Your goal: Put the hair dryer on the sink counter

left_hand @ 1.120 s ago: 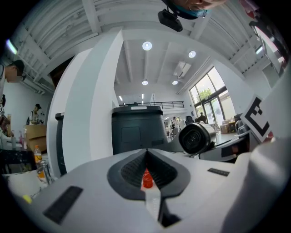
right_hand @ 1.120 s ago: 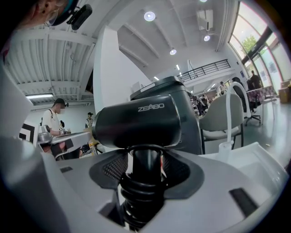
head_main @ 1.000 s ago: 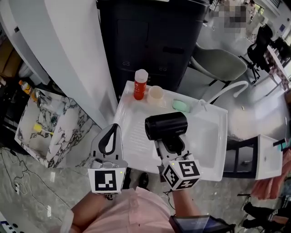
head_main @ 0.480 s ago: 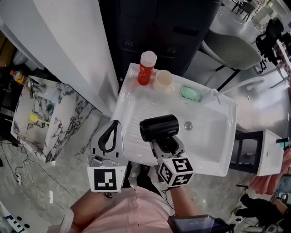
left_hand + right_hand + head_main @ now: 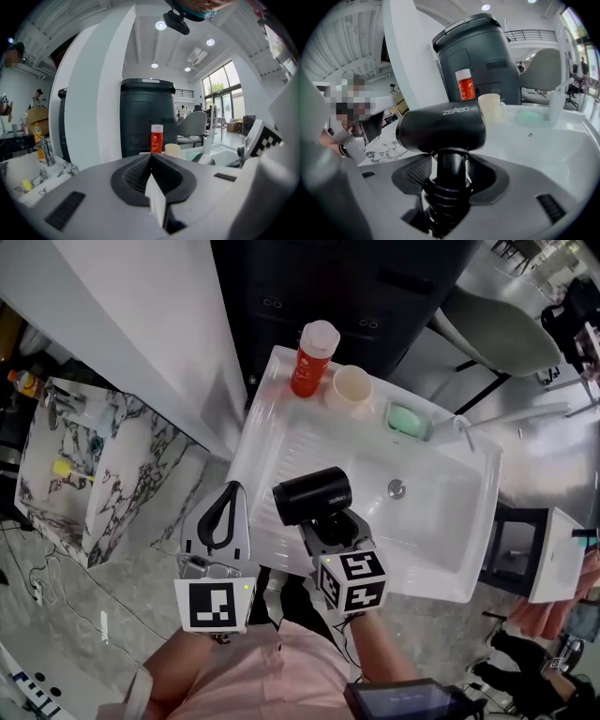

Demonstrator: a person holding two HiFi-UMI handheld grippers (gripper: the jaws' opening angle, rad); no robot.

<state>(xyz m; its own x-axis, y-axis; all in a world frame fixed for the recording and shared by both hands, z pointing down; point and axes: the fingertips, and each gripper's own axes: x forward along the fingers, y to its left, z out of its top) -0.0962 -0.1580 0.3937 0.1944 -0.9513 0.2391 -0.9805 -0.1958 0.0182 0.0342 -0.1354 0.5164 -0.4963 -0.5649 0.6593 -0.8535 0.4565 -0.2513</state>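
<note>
A black hair dryer (image 5: pixel 311 495) (image 5: pixel 443 125) hangs above the ribbed left part of the white sink counter (image 5: pixel 272 460). My right gripper (image 5: pixel 326 526) (image 5: pixel 449 176) is shut on its handle, with the barrel lying crosswise above the jaws. The coiled cord end shows between the jaws in the right gripper view. My left gripper (image 5: pixel 224 521) (image 5: pixel 151 176) is shut and empty, held just off the counter's left front edge.
At the counter's back stand a red bottle (image 5: pixel 313 359) (image 5: pixel 156 138), a cream cup (image 5: pixel 352 388) (image 5: pixel 491 106) and a green soap (image 5: pixel 408 419). The basin (image 5: pixel 427 512) with its drain and a white tap (image 5: pixel 461 432) lie to the right. A marble-patterned sink (image 5: pixel 70 465) sits at the left.
The right gripper has carried the hair dryer left and nearer, from over the basin's edge to over the ribbed part. The view has shifted; the left gripper has stayed shut.
</note>
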